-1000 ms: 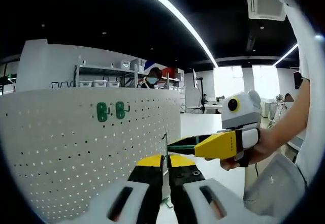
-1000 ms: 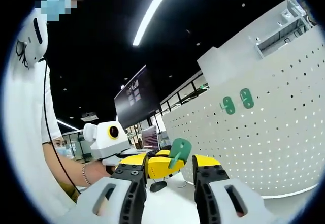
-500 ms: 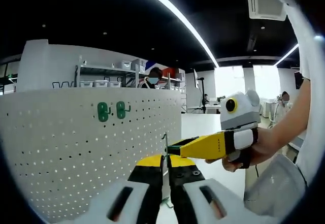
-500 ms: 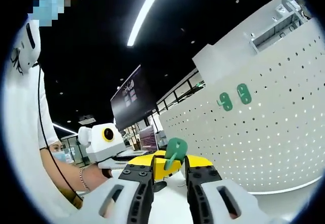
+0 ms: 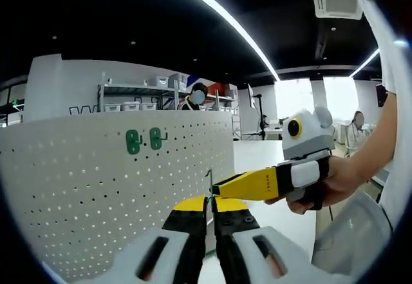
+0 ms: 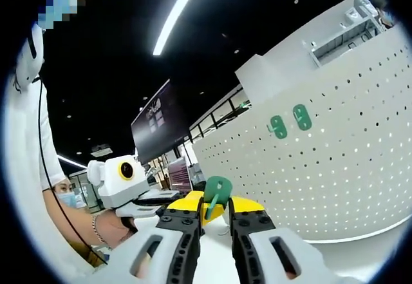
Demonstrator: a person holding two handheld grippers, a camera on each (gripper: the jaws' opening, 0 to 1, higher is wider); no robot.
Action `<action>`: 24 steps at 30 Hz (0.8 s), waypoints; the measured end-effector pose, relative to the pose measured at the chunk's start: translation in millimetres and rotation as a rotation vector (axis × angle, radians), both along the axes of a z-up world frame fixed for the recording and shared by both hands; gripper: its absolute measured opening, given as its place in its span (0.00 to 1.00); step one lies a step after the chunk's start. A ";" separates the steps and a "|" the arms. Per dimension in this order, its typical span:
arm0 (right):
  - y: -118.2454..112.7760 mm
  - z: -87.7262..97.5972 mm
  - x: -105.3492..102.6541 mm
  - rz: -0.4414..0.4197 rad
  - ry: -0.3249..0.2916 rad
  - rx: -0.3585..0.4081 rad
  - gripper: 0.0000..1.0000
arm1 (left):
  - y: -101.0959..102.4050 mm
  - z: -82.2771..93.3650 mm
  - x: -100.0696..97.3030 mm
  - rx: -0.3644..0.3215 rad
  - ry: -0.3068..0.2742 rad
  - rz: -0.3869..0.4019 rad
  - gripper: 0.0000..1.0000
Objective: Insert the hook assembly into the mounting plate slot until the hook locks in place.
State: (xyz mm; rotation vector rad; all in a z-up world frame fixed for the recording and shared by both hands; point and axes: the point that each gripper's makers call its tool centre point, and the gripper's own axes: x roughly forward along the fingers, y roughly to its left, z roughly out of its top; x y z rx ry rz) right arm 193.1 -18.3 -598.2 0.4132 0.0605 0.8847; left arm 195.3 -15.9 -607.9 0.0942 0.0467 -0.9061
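In the left gripper view, the left tongs (image 5: pixel 210 208) are pressed nearly together on a thin metal hook (image 5: pixel 208 179), held steady so the right tongs (image 5: pixel 241 185) can be brought in. In the right gripper view, a green plate (image 6: pixel 216 190) is pinched between the right tongs (image 6: pixel 215 214), presumably for mating. Two green hooks (image 6: pixel 288 121) are already hung on the pegboard (image 6: pixel 347 155).

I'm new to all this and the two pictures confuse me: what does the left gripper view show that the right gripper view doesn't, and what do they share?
Left gripper view: a shelf of bins behind the pegboard, bright windows, and the right gripper reaching in. Right gripper view: the green hook face-on between that gripper's jaws, a dark wall screen, and the left gripper. Both share the white pegboard with two green hooks already mounted, plus ceiling light strips.
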 end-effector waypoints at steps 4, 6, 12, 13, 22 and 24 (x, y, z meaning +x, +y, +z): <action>-0.8 -3.2 2.5 -0.019 0.024 -0.012 0.11 | -0.8 -2.2 0.0 0.036 -0.017 0.022 0.03; -1.2 -3.1 3.7 -0.025 0.033 -0.008 0.10 | 0.4 -1.9 1.0 0.035 -0.018 0.042 0.03; -3.0 -2.2 6.3 -0.044 0.039 -0.011 0.07 | 2.2 0.5 4.1 0.048 -0.043 0.105 0.03; -2.8 -2.0 6.2 -0.044 0.043 -0.005 0.06 | 2.2 -0.1 4.5 0.044 -0.038 0.106 0.03; -0.1 -1.3 4.9 -0.044 0.065 0.031 0.03 | 2.0 -0.3 3.6 0.045 -0.039 0.108 0.02; -0.3 0.2 4.7 -0.059 0.064 0.035 0.02 | 1.9 0.4 3.9 0.035 -0.034 0.111 0.02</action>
